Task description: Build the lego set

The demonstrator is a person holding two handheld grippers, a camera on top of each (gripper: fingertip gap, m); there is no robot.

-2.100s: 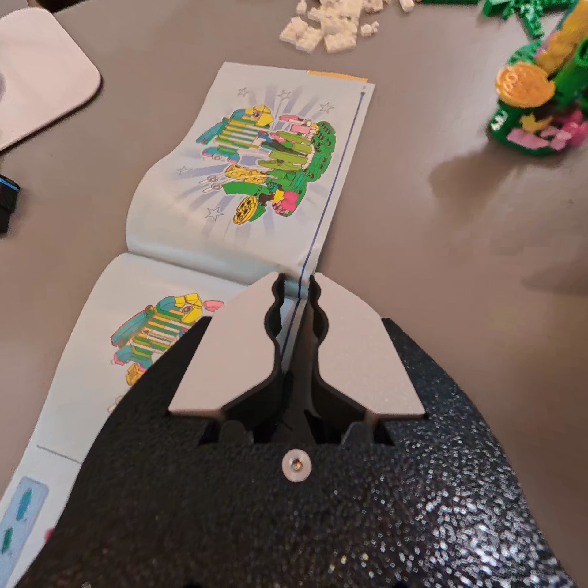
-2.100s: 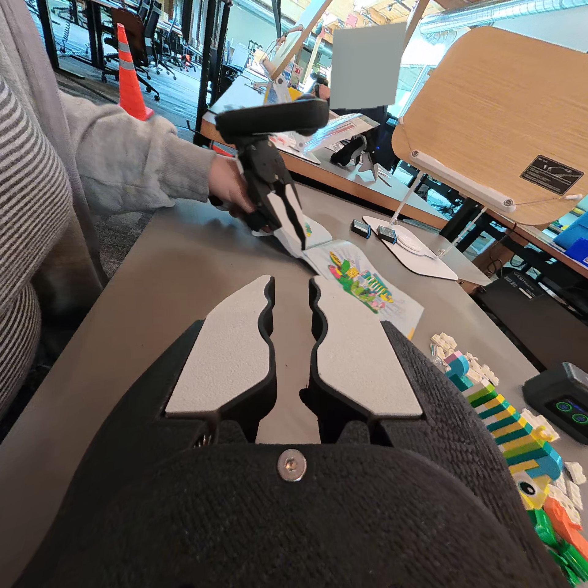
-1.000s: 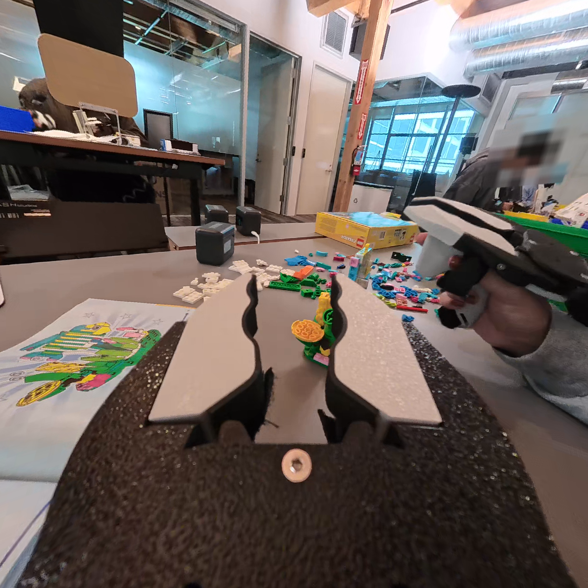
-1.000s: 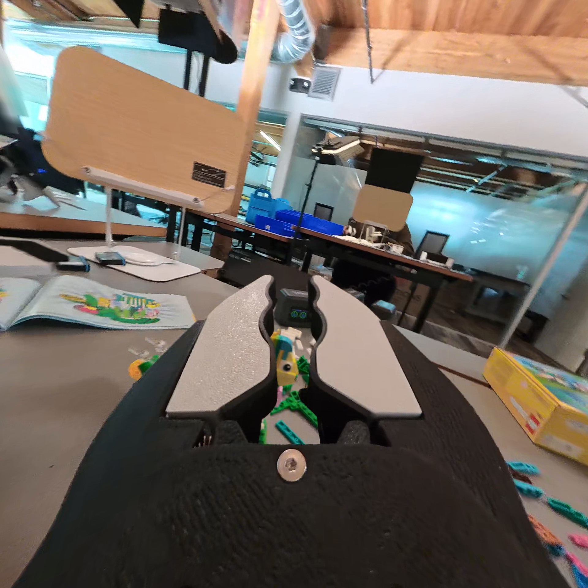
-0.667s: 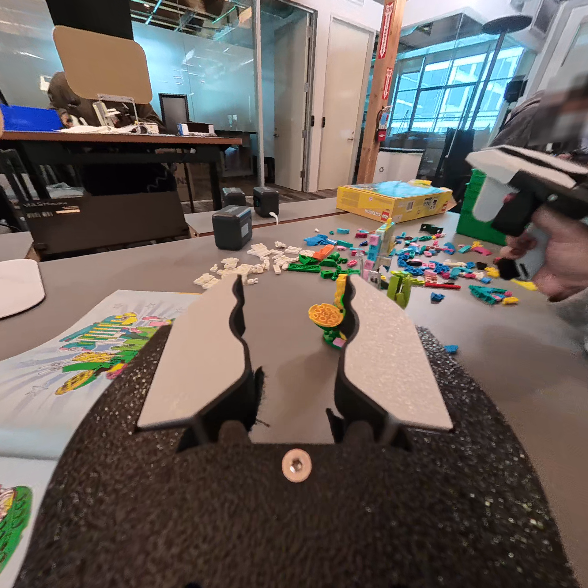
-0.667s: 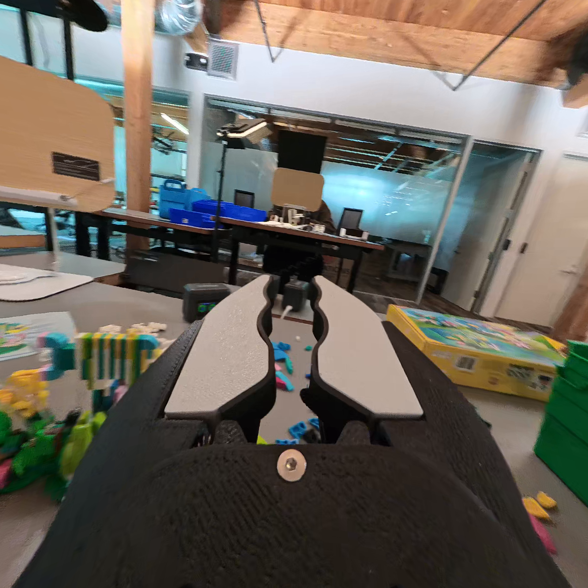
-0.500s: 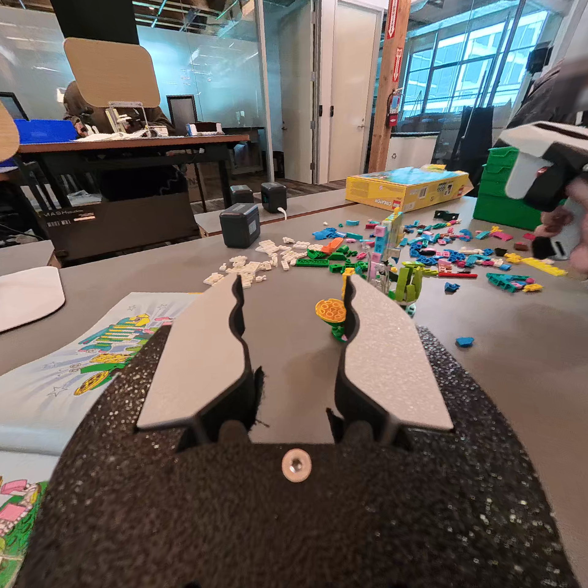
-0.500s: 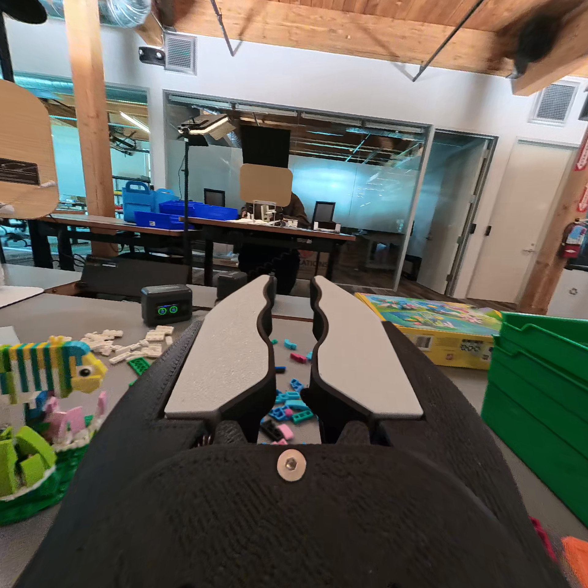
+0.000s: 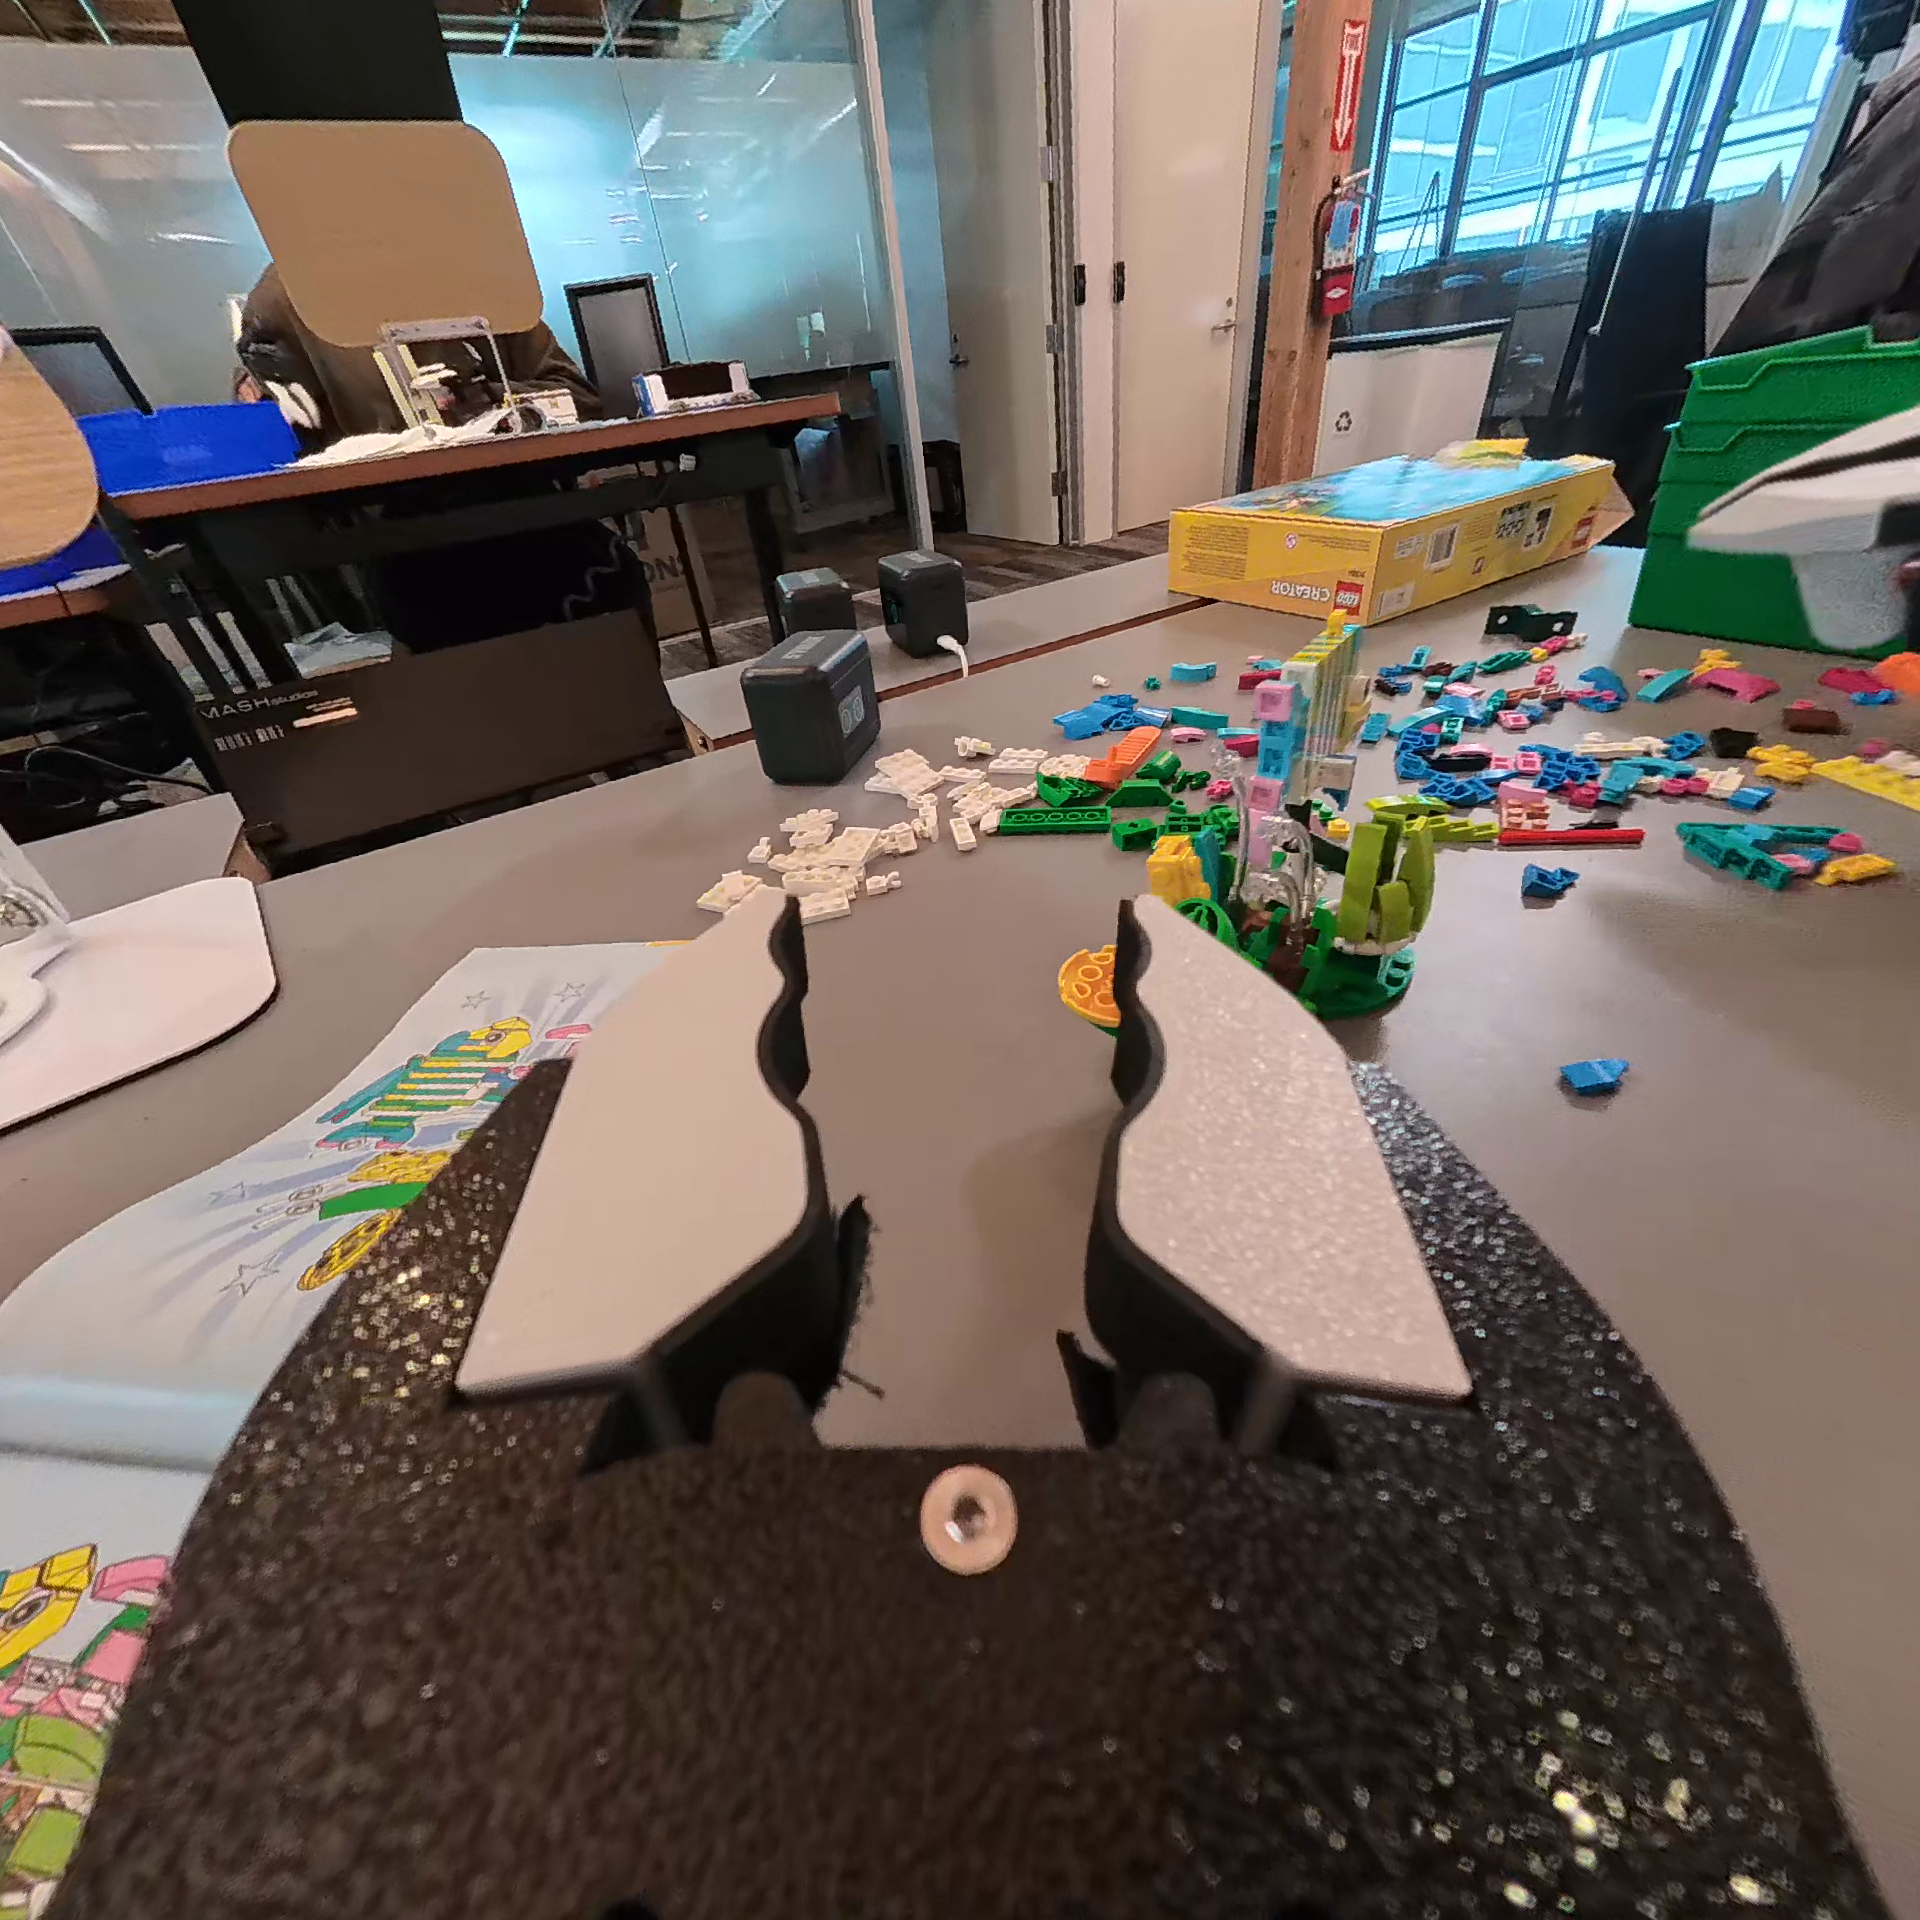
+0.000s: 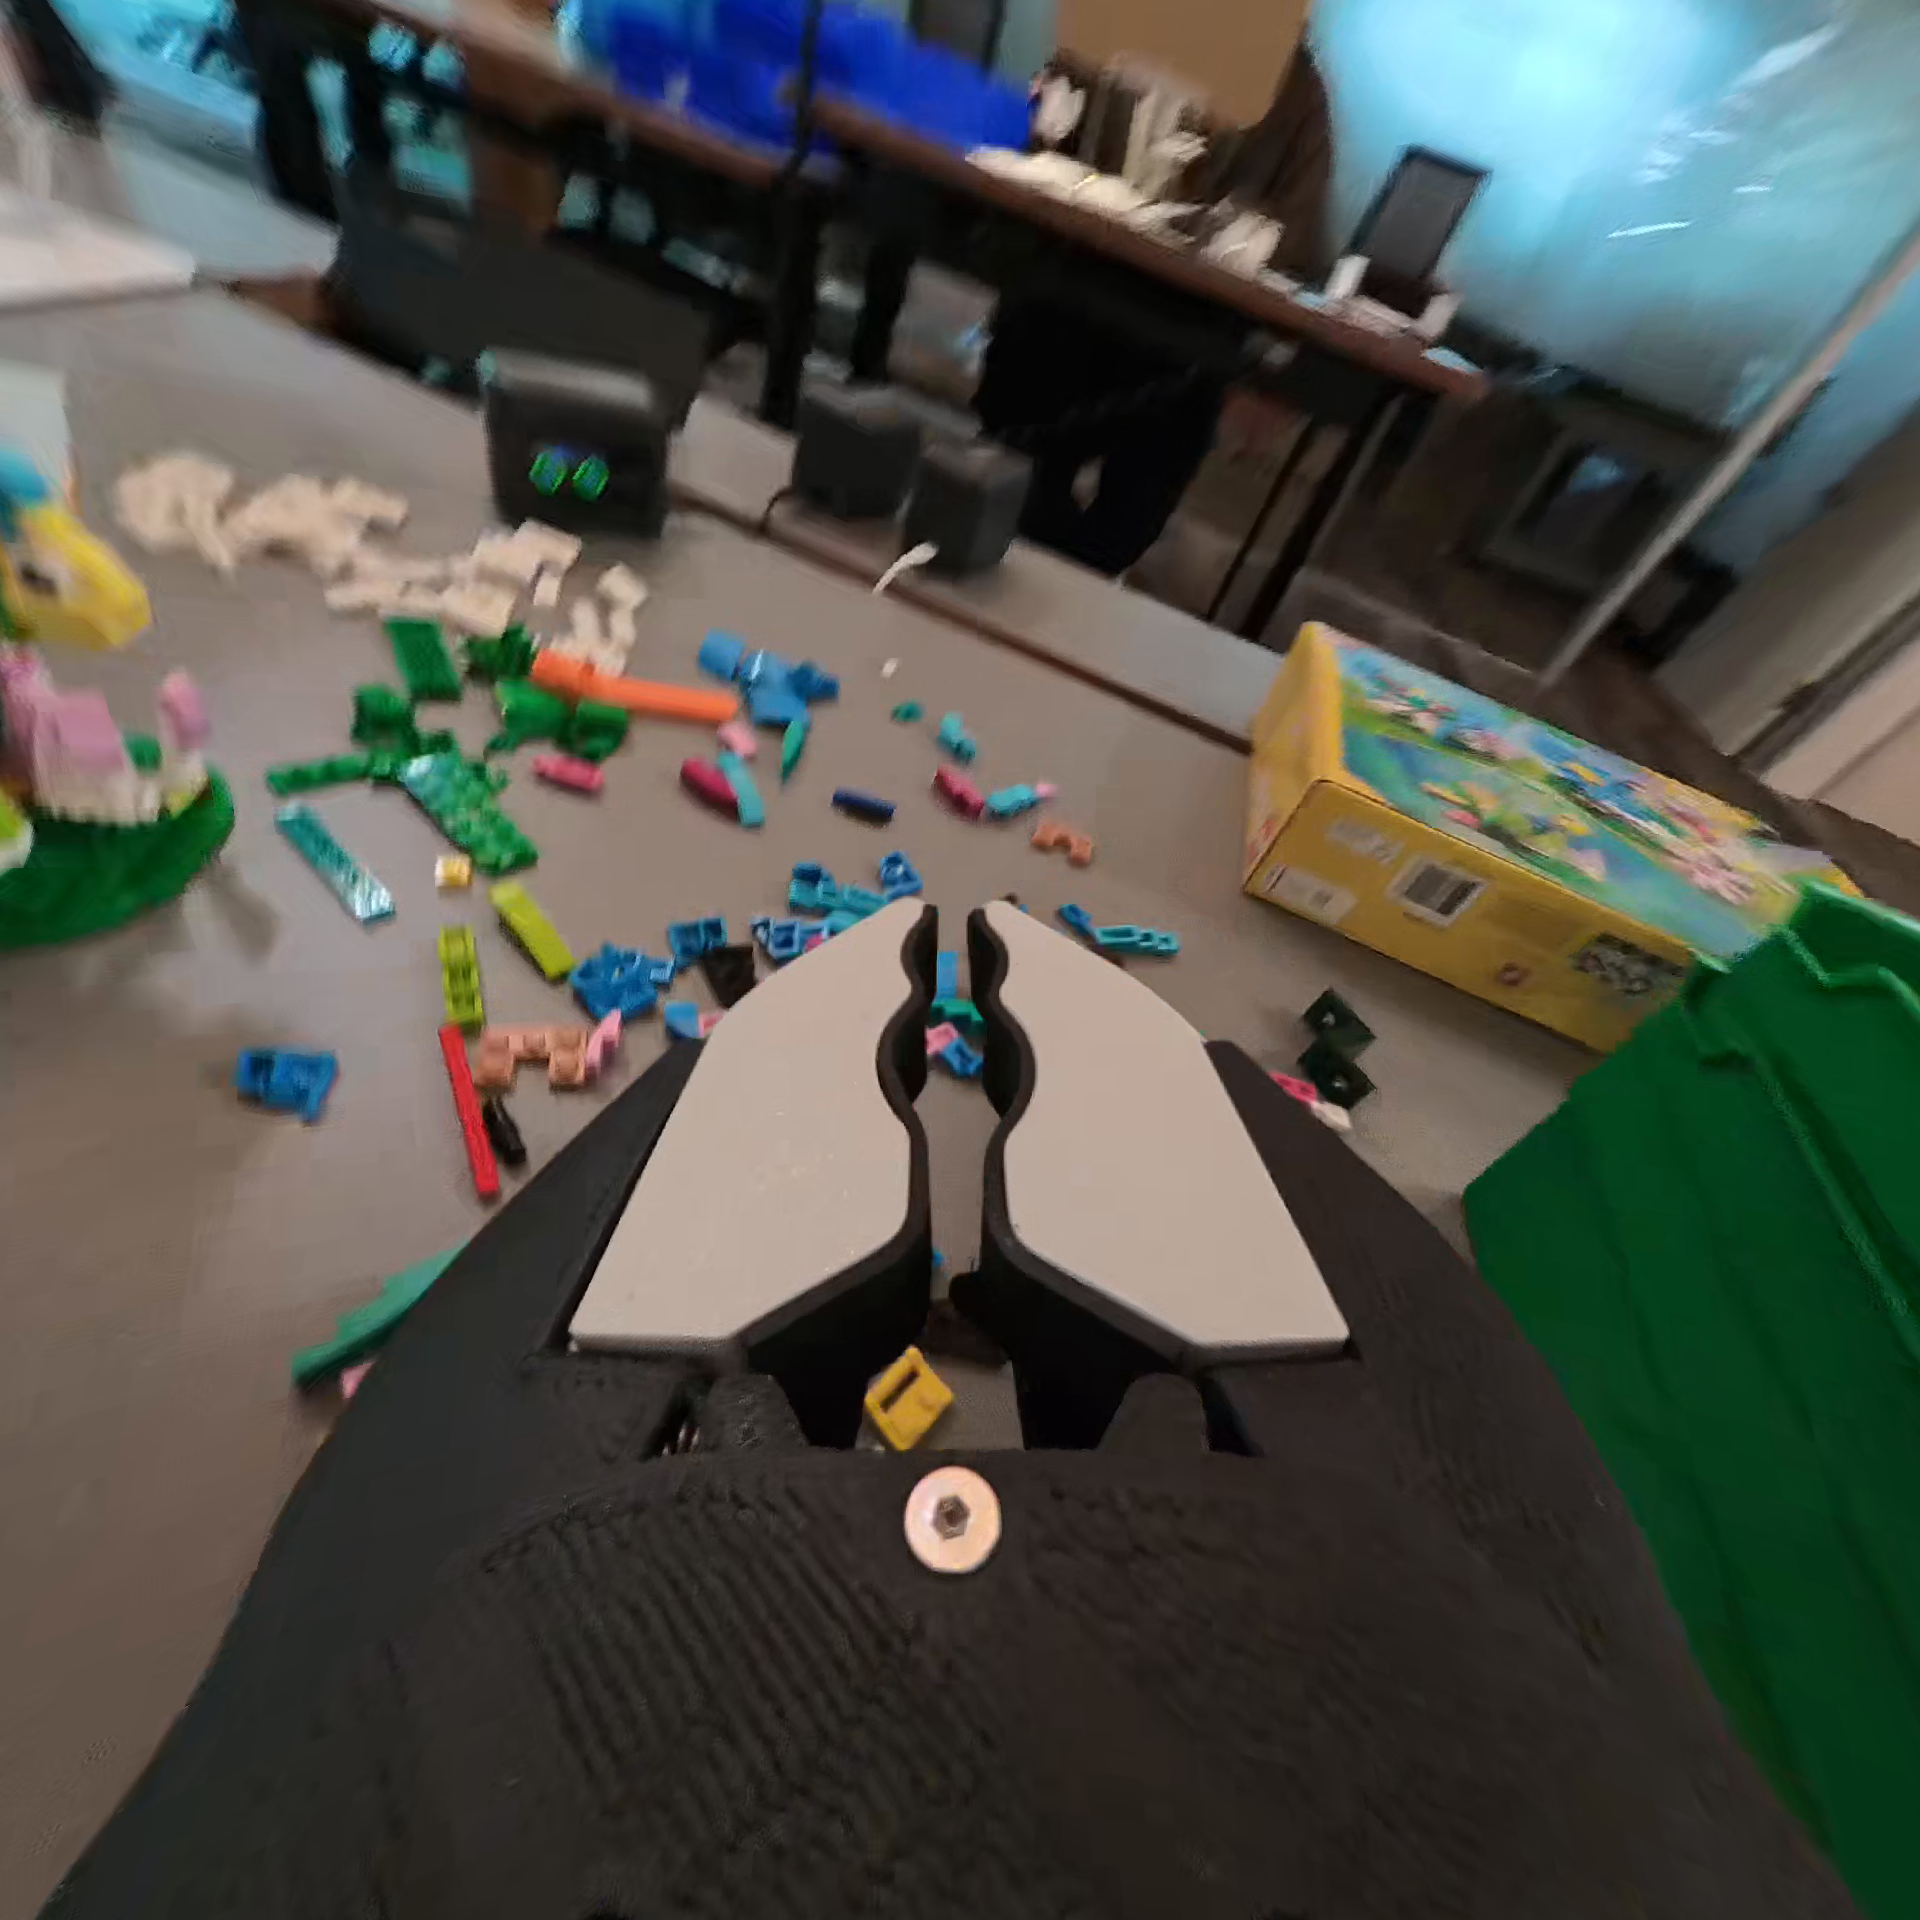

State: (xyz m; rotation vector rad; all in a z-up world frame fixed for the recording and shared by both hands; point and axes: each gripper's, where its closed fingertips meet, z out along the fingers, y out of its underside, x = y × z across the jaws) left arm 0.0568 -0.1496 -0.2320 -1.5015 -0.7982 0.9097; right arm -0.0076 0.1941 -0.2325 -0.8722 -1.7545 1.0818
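My left gripper [image 9: 956, 925] is open and empty, low over the grey table. The partial build [image 9: 1309, 925], a green round base with lime plants and a striped fish, stands just beyond its right finger, with a yellow round piece [image 9: 1086, 982] at the fingertip. The open instruction booklet [image 9: 416, 1091] lies to the left. My right gripper [image 10: 951, 920] is shut with nothing seen between the jaws, above loose coloured bricks [image 10: 727, 935]. It also shows at the right edge of the left wrist view [image 9: 1829, 509]. The build shows at the left of the blurred right wrist view [image 10: 104, 810].
White bricks [image 9: 862, 852] lie behind the booklet, coloured bricks [image 9: 1558, 748] to the right. A yellow box [image 10: 1455, 831] and green bins [image 10: 1714, 1351] stand on the right. Black cube devices [image 9: 810, 707] sit at the far edge. A white stand base [image 9: 125, 987] is at the left. Some 35 centimeters of space lies between my two pairs of fingers. My left gripper is the nearer one to the yellow round piece [image 9: 1086, 982]: about 7 centimeters, against 30 centimeters.
My left gripper let go of the booklet page, lifted, turned toward the build and opened wide. My right gripper swung right, tilted down over the loose bricks, and its jaws closed.
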